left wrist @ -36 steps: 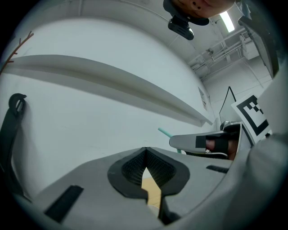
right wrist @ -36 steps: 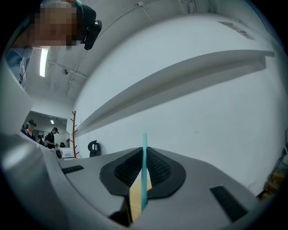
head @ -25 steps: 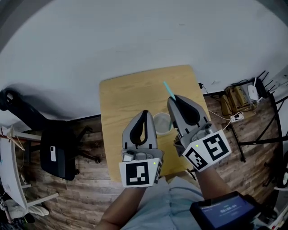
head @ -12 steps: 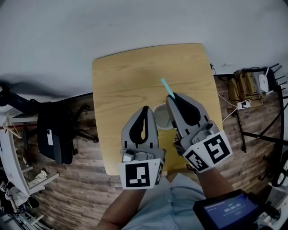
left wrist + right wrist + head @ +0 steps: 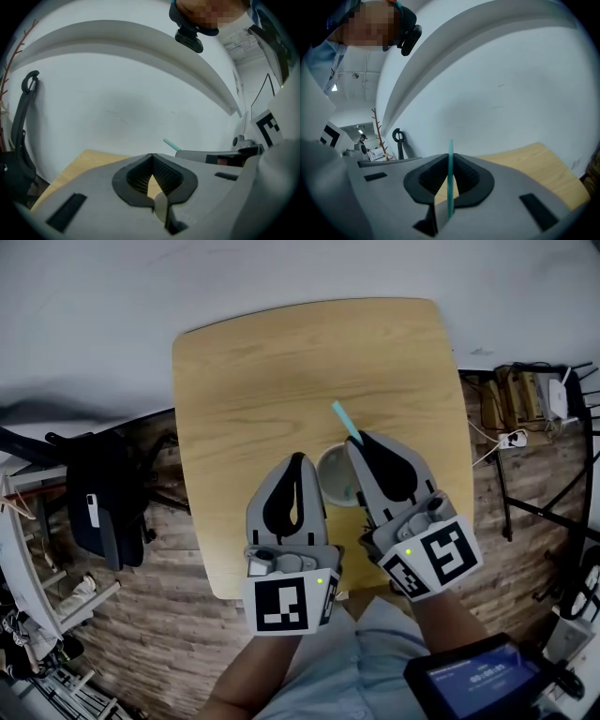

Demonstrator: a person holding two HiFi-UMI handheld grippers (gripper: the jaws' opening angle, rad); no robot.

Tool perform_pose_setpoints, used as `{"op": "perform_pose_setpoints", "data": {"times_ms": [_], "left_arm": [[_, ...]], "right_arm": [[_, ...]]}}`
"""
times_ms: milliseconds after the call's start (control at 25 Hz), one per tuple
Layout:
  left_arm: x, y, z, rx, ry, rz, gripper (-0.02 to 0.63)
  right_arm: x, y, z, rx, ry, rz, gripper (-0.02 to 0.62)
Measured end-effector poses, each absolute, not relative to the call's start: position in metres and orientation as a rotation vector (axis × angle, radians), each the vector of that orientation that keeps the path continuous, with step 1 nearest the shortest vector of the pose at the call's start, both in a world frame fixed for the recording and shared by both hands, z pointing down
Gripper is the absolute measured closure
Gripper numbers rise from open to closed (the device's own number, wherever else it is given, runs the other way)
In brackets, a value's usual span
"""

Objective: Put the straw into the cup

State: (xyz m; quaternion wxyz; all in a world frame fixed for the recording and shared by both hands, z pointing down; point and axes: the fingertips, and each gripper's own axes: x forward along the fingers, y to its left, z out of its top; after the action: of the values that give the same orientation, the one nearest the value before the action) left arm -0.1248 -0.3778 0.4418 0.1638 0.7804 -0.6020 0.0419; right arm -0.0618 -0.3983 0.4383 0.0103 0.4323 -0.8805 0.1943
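Observation:
A clear plastic cup (image 5: pixel 336 478) stands on the wooden table (image 5: pixel 253 371), between my two grippers. My right gripper (image 5: pixel 357 441) is shut on a teal straw (image 5: pixel 344 421), whose free end sticks out past the fingertips, up and to the left over the table. In the right gripper view the straw (image 5: pixel 450 174) stands upright in the closed right gripper (image 5: pixel 450 155). My left gripper (image 5: pixel 297 458) hovers just left of the cup, and its tips meet with nothing between them. From the left gripper (image 5: pixel 151 155) the straw tip (image 5: pixel 170 144) shows to the right.
The table is small, with wood flooring all round it. A dark office chair (image 5: pixel 98 512) stands to its left. Cables and a power strip (image 5: pixel 511 439) lie on the floor to its right. A white wall lies behind the table.
The head view has tilted, so the table sits lower in the frame and more of it shows. Both grippers, the straw and the cup keep the same stance.

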Motion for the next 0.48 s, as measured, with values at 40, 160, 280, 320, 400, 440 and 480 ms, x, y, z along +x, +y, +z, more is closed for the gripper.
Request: {"op": "perform_pose_setpoints", "data": {"times_ms": [40,160,280,320,400,440,480], "left_arm": [[-0.125,-0.378,0.445,2.221,-1.713,0.122,0.607],[-0.123,-0.375,0.450,2.211,-1.703,0.124,0.607],[-0.120,-0.375,0.452,2.210,-1.700,0.128,0.607],[-0.120,-0.375,0.452,2.209,-1.700,0.128,0.607],[-0.121,-0.376,0.452,2.207,-1.704,0.128,0.607],[-0.121,-0.377,0.452,2.206,-1.706,0.128,0.607],[-0.122,-0.377,0.451,2.205,-1.708,0.127,0.607]], "right_arm": [[-0.062,-0.398,0.442,1.345,-2.739,0.604,0.568],[-0.062,-0.395,0.449,1.339,-2.728,0.610,0.566],[-0.062,-0.396,0.451,1.328,-2.725,0.613,0.565],[-0.062,-0.397,0.453,1.321,-2.720,0.614,0.563],[-0.063,-0.398,0.456,1.313,-2.707,0.616,0.560],[-0.063,-0.398,0.458,1.311,-2.700,0.618,0.551],[-0.063,-0.398,0.459,1.311,-2.694,0.618,0.540]]}}
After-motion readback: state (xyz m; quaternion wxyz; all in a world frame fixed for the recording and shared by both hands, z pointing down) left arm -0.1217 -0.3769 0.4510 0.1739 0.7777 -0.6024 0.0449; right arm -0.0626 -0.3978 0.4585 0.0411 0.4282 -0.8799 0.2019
